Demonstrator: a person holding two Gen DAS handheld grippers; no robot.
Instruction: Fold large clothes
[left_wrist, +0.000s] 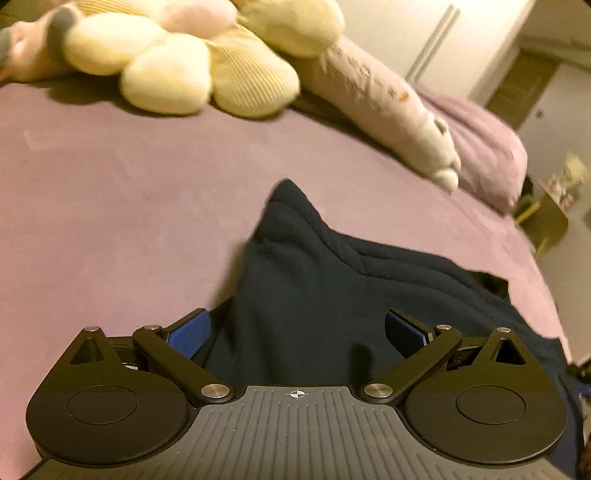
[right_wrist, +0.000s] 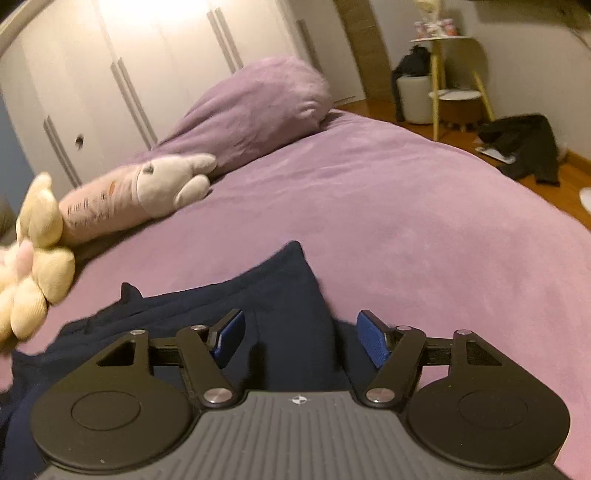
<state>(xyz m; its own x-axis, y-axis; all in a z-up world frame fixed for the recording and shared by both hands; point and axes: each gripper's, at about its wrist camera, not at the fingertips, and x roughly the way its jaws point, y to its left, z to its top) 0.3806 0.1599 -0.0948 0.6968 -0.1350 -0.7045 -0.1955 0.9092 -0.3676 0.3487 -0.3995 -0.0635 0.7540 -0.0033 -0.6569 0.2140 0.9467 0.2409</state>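
Navy garment lay bunched on the purple bedspread, one corner peaked up toward the plush toys. Left gripper stood wide apart over the cloth, pads clear of it, nothing clamped. Right gripper was also parted over the garment's other corner, holding nothing. Purple pillow sat beyond the toys, well apart from the garment.
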